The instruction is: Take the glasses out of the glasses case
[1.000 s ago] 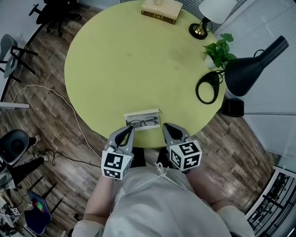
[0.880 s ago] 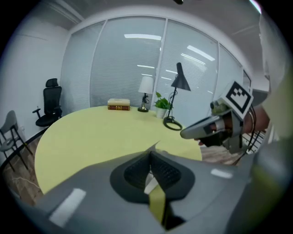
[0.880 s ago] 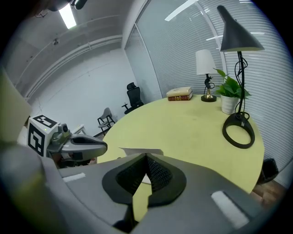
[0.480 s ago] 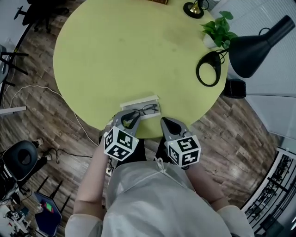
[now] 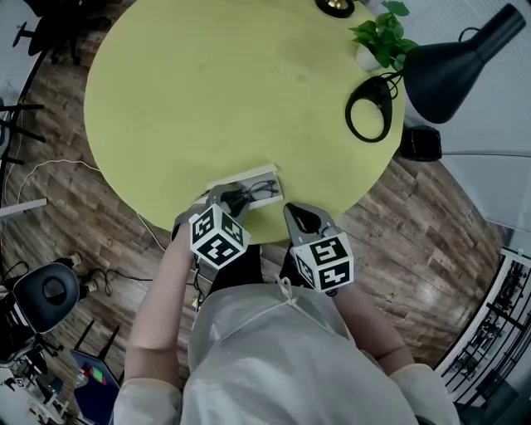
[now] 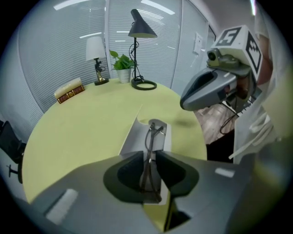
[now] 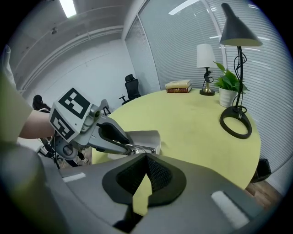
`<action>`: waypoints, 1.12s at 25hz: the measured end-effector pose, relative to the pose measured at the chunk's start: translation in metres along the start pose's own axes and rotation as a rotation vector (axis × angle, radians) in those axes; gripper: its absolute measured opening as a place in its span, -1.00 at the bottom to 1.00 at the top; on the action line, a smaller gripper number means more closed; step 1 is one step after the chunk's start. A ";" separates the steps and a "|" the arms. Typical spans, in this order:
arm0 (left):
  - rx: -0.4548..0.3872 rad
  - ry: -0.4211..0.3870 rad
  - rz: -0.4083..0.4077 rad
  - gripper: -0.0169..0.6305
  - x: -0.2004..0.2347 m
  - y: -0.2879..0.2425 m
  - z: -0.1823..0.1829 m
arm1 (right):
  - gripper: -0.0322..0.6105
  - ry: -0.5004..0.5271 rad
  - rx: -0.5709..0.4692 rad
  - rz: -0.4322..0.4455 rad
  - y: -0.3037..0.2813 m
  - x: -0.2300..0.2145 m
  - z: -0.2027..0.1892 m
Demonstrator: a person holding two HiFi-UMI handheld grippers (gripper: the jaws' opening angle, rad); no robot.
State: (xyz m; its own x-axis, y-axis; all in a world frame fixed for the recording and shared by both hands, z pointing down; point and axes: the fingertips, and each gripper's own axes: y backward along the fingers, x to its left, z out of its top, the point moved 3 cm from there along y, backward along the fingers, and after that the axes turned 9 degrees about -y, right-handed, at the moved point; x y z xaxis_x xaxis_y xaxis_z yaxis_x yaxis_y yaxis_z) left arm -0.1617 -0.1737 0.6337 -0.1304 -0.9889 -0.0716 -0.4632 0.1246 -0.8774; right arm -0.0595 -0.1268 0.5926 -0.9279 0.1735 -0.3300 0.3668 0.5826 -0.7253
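An open white glasses case lies near the front edge of the round yellow-green table. Dark thin-framed glasses lie in it. My left gripper reaches into the case from the front-left. In the left gripper view its jaws are shut on the glasses, whose frame runs up between them over the case. My right gripper hovers just right of the case at the table edge, shut on nothing. The right gripper view shows the left gripper at the case.
At the table's far right stand a black desk lamp with a ring base, a potted plant and a small lamp foot. A book lies at the far side. Office chairs and a cable are on the wood floor.
My left gripper has moved forward from the table edge into the case and now holds the glasses frame. The right gripper has stayed beside the case. The head view has shifted.
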 end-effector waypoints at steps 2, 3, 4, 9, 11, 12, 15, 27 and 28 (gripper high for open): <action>0.031 -0.018 -0.022 -0.68 -0.001 -0.005 -0.001 | -0.90 0.006 0.001 0.004 -0.001 0.001 0.000; 0.043 -0.028 -0.026 -0.70 -0.001 -0.007 -0.002 | -0.90 0.007 0.001 0.006 -0.001 0.002 -0.001; 0.053 -0.036 -0.026 -0.73 0.000 -0.008 -0.003 | -0.90 0.007 0.002 0.007 -0.001 0.002 -0.001; 0.064 -0.048 -0.011 -0.86 0.005 -0.013 -0.003 | -0.90 0.002 -0.024 0.017 0.001 -0.002 0.004; 0.066 -0.056 -0.010 -0.86 0.005 -0.013 -0.003 | -0.90 0.001 -0.037 0.019 0.002 -0.003 0.007; 0.067 -0.064 -0.009 -0.87 0.005 -0.012 -0.002 | -0.90 0.001 -0.040 0.018 0.003 -0.004 0.008; 0.061 -0.090 -0.013 -0.87 0.003 -0.011 0.000 | -0.90 0.005 -0.044 0.016 0.004 -0.005 0.010; 0.008 -0.213 0.030 -0.88 0.007 0.008 0.012 | -0.90 0.006 -0.047 0.006 0.014 -0.003 0.015; -0.002 -0.211 0.035 -0.88 0.007 0.011 0.013 | -0.90 0.005 -0.050 0.005 0.015 -0.002 0.016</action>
State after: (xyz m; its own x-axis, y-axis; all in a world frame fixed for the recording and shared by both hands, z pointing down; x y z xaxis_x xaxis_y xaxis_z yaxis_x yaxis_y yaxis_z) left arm -0.1565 -0.1808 0.6170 0.0396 -0.9789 -0.2003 -0.4638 0.1595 -0.8715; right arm -0.0511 -0.1313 0.5723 -0.9265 0.1804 -0.3303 0.3678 0.6205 -0.6926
